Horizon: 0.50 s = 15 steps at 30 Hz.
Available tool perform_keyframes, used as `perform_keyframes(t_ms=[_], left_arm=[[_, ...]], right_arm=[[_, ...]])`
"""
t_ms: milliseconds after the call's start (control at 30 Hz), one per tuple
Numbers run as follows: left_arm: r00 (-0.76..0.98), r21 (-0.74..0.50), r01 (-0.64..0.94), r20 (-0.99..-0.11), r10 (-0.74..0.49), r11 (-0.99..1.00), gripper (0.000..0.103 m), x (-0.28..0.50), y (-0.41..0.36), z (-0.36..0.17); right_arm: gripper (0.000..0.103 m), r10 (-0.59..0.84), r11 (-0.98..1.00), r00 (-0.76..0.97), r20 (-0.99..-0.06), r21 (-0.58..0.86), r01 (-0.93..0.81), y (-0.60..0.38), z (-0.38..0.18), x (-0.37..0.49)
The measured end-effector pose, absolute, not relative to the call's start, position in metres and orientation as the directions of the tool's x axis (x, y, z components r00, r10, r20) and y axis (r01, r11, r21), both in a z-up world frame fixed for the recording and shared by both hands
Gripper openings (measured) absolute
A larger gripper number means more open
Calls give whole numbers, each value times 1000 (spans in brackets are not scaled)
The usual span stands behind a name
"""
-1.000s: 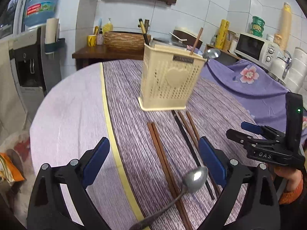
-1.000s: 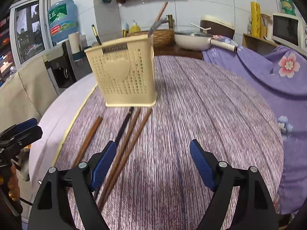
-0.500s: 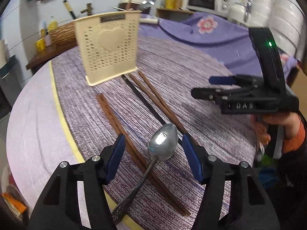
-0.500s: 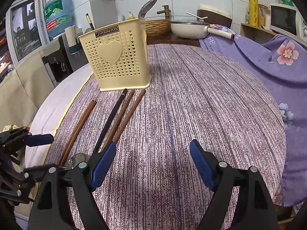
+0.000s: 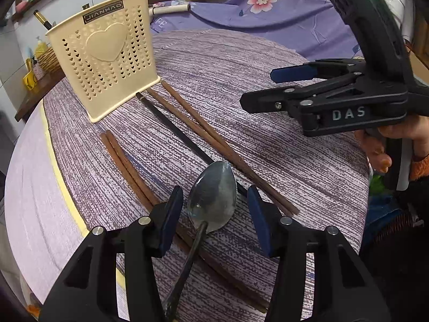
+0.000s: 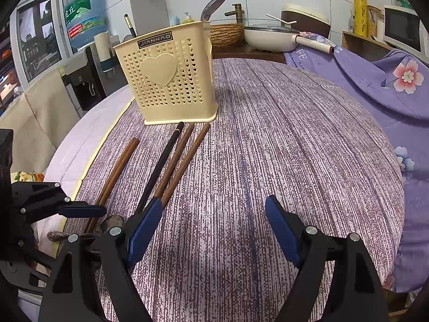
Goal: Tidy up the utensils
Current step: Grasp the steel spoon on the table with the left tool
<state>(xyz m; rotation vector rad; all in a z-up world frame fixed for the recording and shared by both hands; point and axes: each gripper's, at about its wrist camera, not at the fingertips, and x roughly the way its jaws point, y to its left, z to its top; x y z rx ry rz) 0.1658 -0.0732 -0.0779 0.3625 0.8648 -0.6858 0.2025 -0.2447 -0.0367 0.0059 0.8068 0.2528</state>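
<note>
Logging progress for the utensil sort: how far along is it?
Early on. Done: the cream holder already holds a spoon and chopsticks. In hand: the left hand-held gripper has just been closing around the spoon lying on the table, without touching it yet. Left: five chopsticks; the right hand-held gripper is open and empty.

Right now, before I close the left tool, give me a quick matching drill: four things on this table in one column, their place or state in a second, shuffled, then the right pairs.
Things:
1. spoon
2. black chopstick
3. holder
4. right tool

Places or states:
A. stands upright, with utensils already sticking out of the top
B. open, nothing between its fingers
C. its bowl lies between the fingers of the left tool, whose jaws have just been closing
D. lies flat, its tip near the holder's base, brown chopsticks on both sides

Pairs: 1-C, 2-D, 3-A, 4-B
</note>
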Motion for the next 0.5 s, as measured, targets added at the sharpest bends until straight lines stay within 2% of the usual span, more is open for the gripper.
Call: perform_keyframes(t_ms=[67, 200, 400, 433, 500], left_arm=[[443, 2, 684, -796, -413, 729, 49, 171, -73, -79], [407, -47, 696, -796, -448, 716, 40, 178, -70, -80], [377, -111, 689, -789, -485, 717, 39, 188, -66, -82], [380, -106, 688, -790, -482, 718, 39, 187, -67, -82], [390, -99, 683, -789, -475, 724, 39, 185, -69, -81]], right_arm=[[77, 231, 969, 659, -716, 105, -225, -245, -37, 204], [77, 242, 966, 648, -722, 118, -230, -243, -38, 209], [76, 267, 961, 620, -738, 155, -228, -237, -37, 229], [75, 267, 962, 617, -740, 161, -223, -237, -37, 233], [67, 266, 963, 608, -748, 175, -206, -235, -36, 244]])
